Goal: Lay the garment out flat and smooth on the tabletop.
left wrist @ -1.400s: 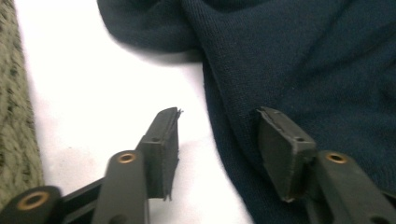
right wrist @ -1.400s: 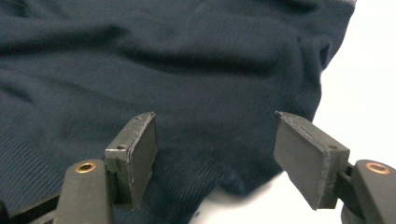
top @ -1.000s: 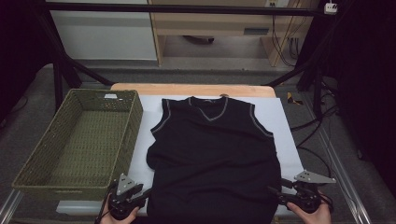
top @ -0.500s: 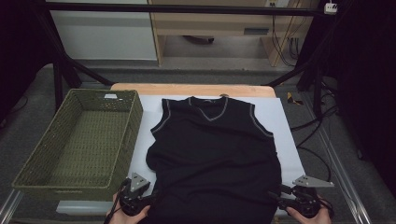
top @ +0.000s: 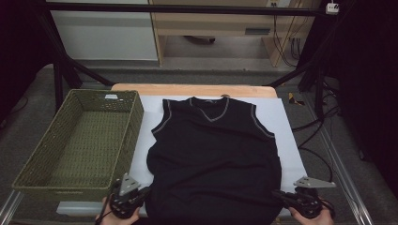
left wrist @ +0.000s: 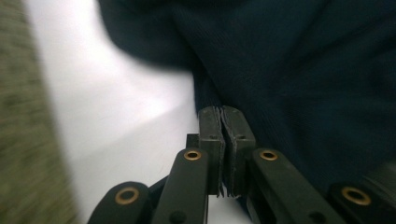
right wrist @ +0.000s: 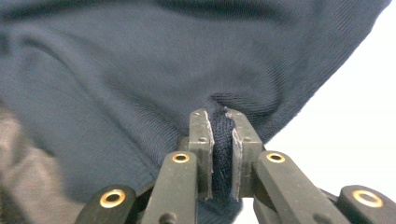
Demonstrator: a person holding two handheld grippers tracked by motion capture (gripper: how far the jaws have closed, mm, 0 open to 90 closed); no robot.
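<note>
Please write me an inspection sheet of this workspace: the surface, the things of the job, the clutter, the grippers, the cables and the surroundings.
Surface: white sheet over a wooden table.
Job's things: dark sleeveless vest spread flat, neck away from the person, hem at the near edge.
Clutter: green woven basket left of the vest, nothing in it.
Grippers: left gripper has just been closing and is shut on the vest's hem corner; right gripper likewise, with knit fabric pinched between its pads.
Cables: loose cables on the floor right of the table; more hanging at the back.
Surroundings: black frame bars, grey floor, wooden furniture behind.
</note>
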